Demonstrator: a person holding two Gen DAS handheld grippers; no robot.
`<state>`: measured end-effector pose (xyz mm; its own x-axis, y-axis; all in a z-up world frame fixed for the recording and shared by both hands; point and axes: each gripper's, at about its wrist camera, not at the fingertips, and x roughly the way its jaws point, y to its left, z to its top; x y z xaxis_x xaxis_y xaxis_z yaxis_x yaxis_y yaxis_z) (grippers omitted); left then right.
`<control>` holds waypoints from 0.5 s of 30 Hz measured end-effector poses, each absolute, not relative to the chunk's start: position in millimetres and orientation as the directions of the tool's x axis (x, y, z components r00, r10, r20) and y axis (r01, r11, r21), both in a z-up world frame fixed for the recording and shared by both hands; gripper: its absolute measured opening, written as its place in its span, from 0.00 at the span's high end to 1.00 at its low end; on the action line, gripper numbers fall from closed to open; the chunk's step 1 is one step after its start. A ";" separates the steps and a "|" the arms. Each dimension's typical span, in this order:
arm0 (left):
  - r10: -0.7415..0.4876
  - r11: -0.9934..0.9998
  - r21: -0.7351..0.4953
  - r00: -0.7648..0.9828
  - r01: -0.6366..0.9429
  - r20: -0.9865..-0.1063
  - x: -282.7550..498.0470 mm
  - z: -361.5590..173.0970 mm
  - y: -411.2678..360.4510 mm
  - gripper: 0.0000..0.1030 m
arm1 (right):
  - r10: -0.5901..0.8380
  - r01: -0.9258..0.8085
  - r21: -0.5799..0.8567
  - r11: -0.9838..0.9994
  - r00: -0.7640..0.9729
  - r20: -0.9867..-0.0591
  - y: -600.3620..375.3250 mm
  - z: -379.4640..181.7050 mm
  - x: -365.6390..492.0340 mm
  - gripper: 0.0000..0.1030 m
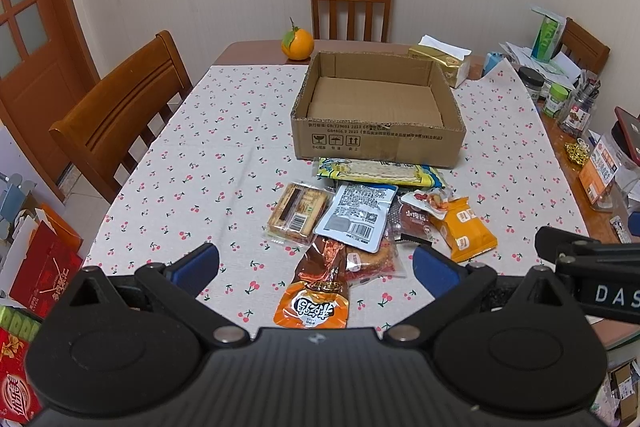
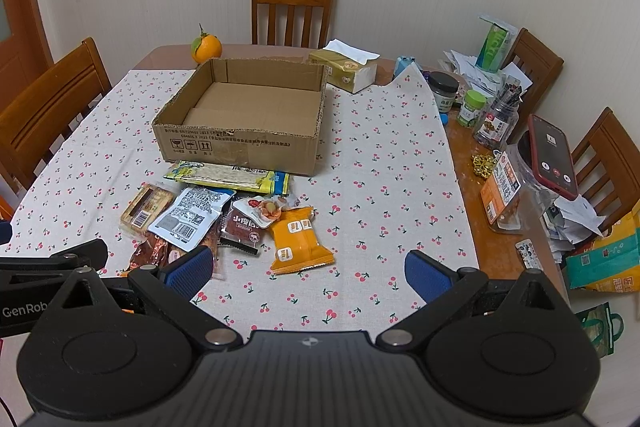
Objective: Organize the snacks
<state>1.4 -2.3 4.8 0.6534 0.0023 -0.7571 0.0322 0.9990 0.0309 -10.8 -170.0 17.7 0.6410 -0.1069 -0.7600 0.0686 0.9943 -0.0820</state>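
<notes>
An empty open cardboard box [image 1: 378,139] [image 2: 240,147] stands on the cherry-print tablecloth [image 1: 200,163] [image 2: 384,171]. Just in front of it lies a pile of snack packets: a long yellow-blue pack [image 1: 380,173] [image 2: 232,177], a white pouch [image 1: 358,217] [image 2: 192,213], a clear biscuit pack [image 1: 298,211] [image 2: 144,207], an orange packet [image 1: 464,229] [image 2: 298,241], a brown-orange pouch [image 1: 316,287]. My left gripper [image 1: 316,265] hovers open above the near end of the pile. My right gripper [image 2: 308,269] hovers open over bare cloth, right of the pile. Neither holds anything.
An orange [image 1: 297,43] [image 2: 206,47] and a tissue box [image 1: 444,61] [image 2: 348,69] sit behind the cardboard box. Jars [image 2: 472,107], papers and a propped phone [image 2: 552,157] crowd the table's right side. Wooden chairs [image 1: 120,115] [image 2: 294,9] ring the table.
</notes>
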 end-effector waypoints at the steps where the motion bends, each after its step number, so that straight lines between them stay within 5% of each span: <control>1: 0.002 0.999 0.031 0.653 0.033 -0.757 1.5 4.8 -2.2 0.01 | -0.106 0.068 -0.081 0.994 0.641 -0.760 -170.4 17.3 -10.3 0.00; 15: 0.006 0.999 0.036 0.653 0.032 -0.757 3.1 4.3 -6.5 0.01 | -0.108 0.070 -0.082 0.994 0.641 -0.760 -171.5 17.0 -9.2 0.00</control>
